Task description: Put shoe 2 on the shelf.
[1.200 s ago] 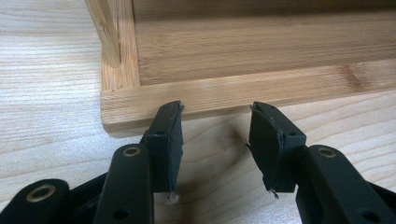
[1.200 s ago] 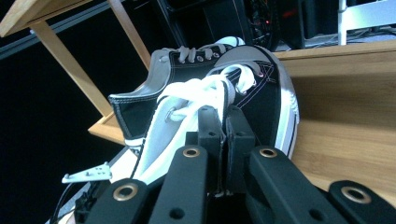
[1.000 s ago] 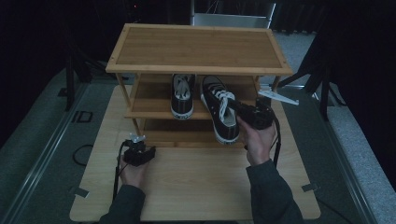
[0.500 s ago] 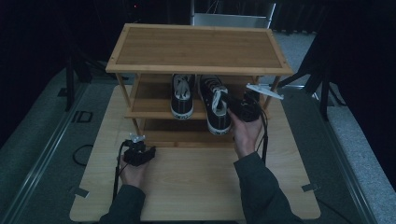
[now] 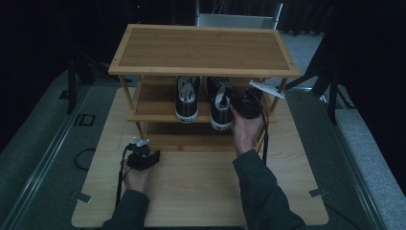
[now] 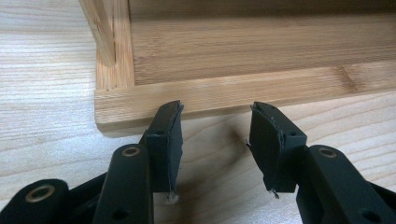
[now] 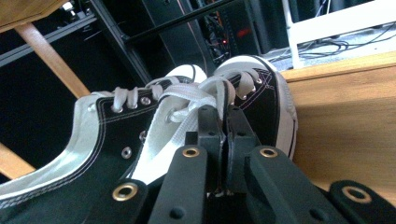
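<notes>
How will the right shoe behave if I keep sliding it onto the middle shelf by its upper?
The right shoe looks like soft canvas, so its upper may fold where the right gripper pinches it. Its rubber sole probably drags on the wooden shelf rather than gliding. Sitting close beside the left shoe, it could nudge that one if it twists.

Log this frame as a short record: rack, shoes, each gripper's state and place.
rack: wooden three-tier shoe rack on the table
shoes: two black sneakers on the middle shelf, left sneaker, right sneaker
right gripper: shut on right sneaker, pinching its upper edge by the laces
left gripper: open, on the table before the rack's bottom shelf
</notes>
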Available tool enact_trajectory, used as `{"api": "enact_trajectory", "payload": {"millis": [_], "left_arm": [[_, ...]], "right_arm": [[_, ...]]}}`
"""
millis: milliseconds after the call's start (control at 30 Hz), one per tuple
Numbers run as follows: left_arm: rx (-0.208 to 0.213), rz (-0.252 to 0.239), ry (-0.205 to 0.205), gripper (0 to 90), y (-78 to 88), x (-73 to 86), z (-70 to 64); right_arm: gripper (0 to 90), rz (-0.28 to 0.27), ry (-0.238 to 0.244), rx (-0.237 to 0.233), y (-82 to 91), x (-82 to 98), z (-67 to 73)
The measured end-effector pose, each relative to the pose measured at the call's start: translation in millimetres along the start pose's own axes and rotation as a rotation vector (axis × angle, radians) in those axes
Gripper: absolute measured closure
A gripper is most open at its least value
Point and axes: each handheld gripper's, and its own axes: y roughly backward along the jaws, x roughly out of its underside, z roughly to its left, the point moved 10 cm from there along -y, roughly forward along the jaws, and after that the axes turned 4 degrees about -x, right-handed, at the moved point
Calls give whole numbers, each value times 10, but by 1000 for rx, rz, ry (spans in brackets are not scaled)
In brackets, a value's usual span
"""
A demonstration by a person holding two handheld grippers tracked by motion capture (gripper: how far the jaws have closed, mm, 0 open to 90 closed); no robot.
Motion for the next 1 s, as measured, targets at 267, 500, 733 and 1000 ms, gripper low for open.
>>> {"api": "enact_trajectory", "payload": {"millis": [267, 500, 733, 1000], "left_arm": [[0, -2, -4, 540, -3, -1, -3], [4, -1, -4, 532, -3, -2, -5], [5, -1, -5, 528, -3, -2, -6], [3, 0, -8, 526, -3, 0, -8]], "right_arm": [[876, -7, -8, 24, -81, -6, -22], [875, -10, 2, 27, -174, -28, -17], [875, -7, 3, 30, -243, -37, 8], [873, -5, -15, 33, -266, -33, 22]]}}
